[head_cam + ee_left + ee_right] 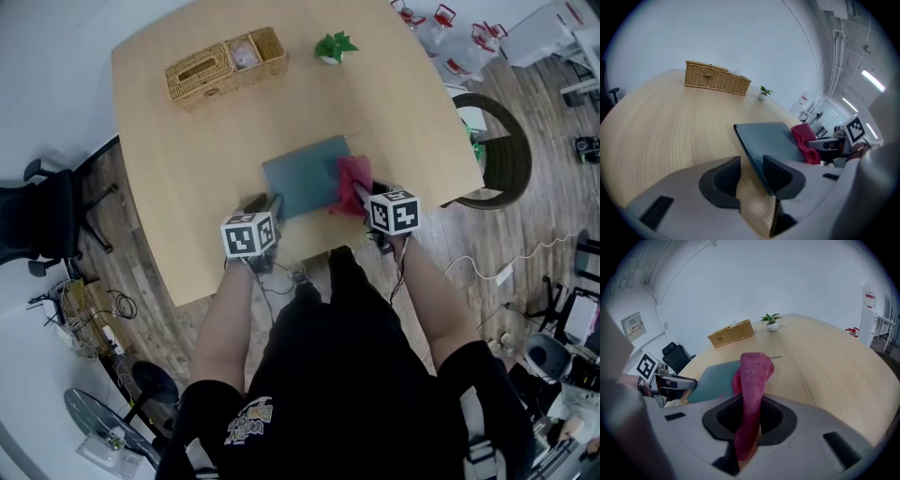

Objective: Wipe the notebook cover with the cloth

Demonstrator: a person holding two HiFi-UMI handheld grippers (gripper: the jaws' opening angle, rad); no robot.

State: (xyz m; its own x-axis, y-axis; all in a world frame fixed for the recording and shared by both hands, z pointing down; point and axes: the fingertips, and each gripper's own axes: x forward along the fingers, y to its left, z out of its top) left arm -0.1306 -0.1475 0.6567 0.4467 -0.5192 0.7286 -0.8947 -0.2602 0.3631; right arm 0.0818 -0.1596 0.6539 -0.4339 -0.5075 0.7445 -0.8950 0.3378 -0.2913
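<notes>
Two holds: right hand-held gripper [750,405] is clamped on the soft, probably limp cloth [753,373]; left hand-held gripper [751,174], jaws apart, straddles the corner of the stiff-looking notebook [771,138].

Office, swivel chair [42,220], wooden meeting table [187,187], floor cables [506,272]

Your notebook [302,176] lies closed and flat, its grey-blue cover up. The red cloth [351,180] sits bunched on its right edge, pinched in your right gripper [362,201]
</notes>
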